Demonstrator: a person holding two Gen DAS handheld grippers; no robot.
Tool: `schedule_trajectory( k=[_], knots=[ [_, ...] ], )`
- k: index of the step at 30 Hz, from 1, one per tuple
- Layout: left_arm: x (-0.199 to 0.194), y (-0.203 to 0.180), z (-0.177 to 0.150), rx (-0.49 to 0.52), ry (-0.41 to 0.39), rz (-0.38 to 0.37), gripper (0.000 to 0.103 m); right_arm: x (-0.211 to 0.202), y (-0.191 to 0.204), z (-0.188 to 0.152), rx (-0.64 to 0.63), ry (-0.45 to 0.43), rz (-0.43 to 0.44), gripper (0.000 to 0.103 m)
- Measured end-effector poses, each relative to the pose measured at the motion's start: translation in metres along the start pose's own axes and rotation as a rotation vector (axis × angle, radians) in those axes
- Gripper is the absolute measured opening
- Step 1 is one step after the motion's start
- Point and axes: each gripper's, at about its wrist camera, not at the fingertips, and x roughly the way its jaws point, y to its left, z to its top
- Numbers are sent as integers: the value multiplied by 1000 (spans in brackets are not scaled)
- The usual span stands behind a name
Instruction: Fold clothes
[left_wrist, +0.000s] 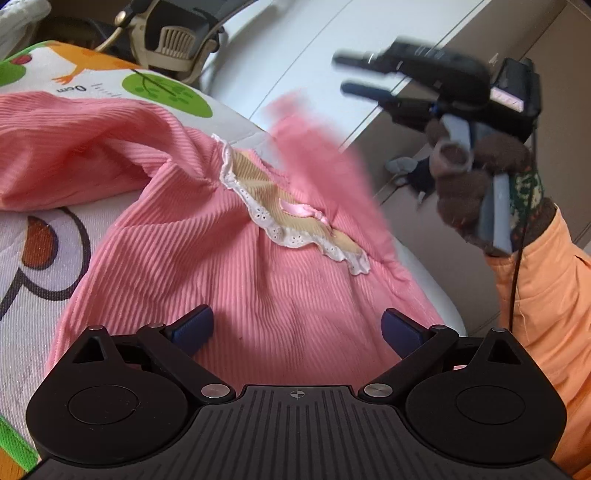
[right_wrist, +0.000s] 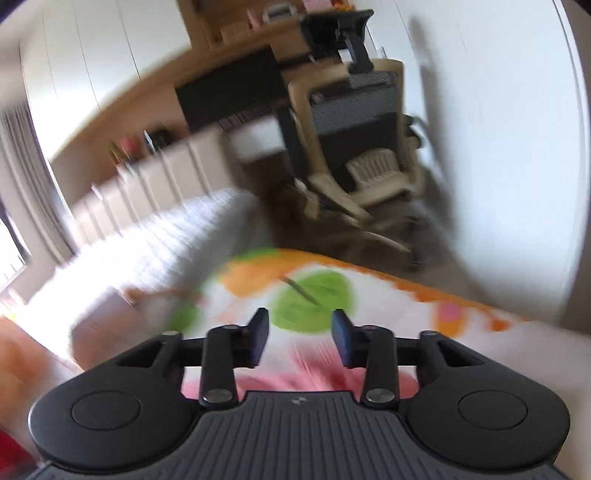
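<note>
So the pink ribbed top (left_wrist: 229, 258) is lying rumpled on the cartoon-print mat (left_wrist: 33, 258), right under the left gripper (left_wrist: 297, 328), jaws wide apart. The right gripper (right_wrist: 300, 341) is up in the air, jaws apart and empty; it's blurry, but a pink flap (left_wrist: 317, 147) seems airborne beside it.

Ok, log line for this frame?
left gripper: open over pink top | right gripper: open, empty, raised | top unfolded on mat
</note>
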Motion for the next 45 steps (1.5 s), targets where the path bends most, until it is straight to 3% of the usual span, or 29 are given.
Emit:
schedule_trajectory(
  k=[2, 5, 8, 11, 14, 17, 20, 23, 26, 28, 31, 33, 34, 35, 36, 37, 38, 40, 43, 45],
  knots=[
    [1, 0, 0, 1, -2, 1, 100, -13, 3, 5, -12, -57, 15, 43],
    [2, -2, 0, 8, -2, 6, 102, -23, 1, 0, -94, -62, -73, 43],
    [4, -4, 0, 14, 0, 15, 102, -20, -11, -27, -170, 7, -185, 43],
    [0, -2, 3, -18, -5, 26, 102, -4, -31, -68, -197, 132, -235, 43],
    [-7, -3, 11, -35, -31, 48, 102, 3, -31, -117, -258, 204, -240, 43],
    [-20, -7, 24, -8, -83, 86, 102, 10, -4, -143, -475, 150, -236, 43],
    [-26, -14, 43, 34, -121, 117, 102, -16, 18, -148, -622, 101, -107, 44],
    [-14, -27, 68, 99, -150, 128, 102, -52, 13, -137, -595, 18, -118, 48],
    [26, -37, 95, 146, -129, 141, 102, -88, -9, -130, -506, -48, -199, 51],
    [58, -43, 110, 176, -108, 162, 102, -108, -26, -130, -437, -62, -236, 51],
    [110, -46, 121, 248, -75, 250, 100, -122, -48, -130, -367, -55, -276, 51],
    [135, -44, 122, 270, -38, 299, 78, -122, -59, -129, -349, -48, -302, 51],
    [146, -43, 122, 277, -15, 314, 49, -120, -64, -128, -343, -44, -314, 51],
    [151, -44, 122, 286, 4, 321, 35, -115, -68, -127, -349, -37, -333, 51],
    [149, -46, 123, 301, -2, 319, 31, -110, -70, -124, -370, -28, -362, 51],
    [141, -52, 124, 326, -27, 310, 15, -103, -71, -120, -399, -19, -395, 51],
    [132, -60, 127, 357, -67, 302, 6, -91, -72, -115, -438, -10, -431, 51],
    [108, -74, 131, 411, -152, 299, 6, -63, -77, -103, -496, 17, -481, 51],
    [82, -78, 132, 420, -211, 300, 6, -27, -90, -96, -542, 86, -527, 51],
    [80, -68, 126, 395, -173, 295, 6, -15, -97, -102, -585, 107, -573, 51]
  ],
)
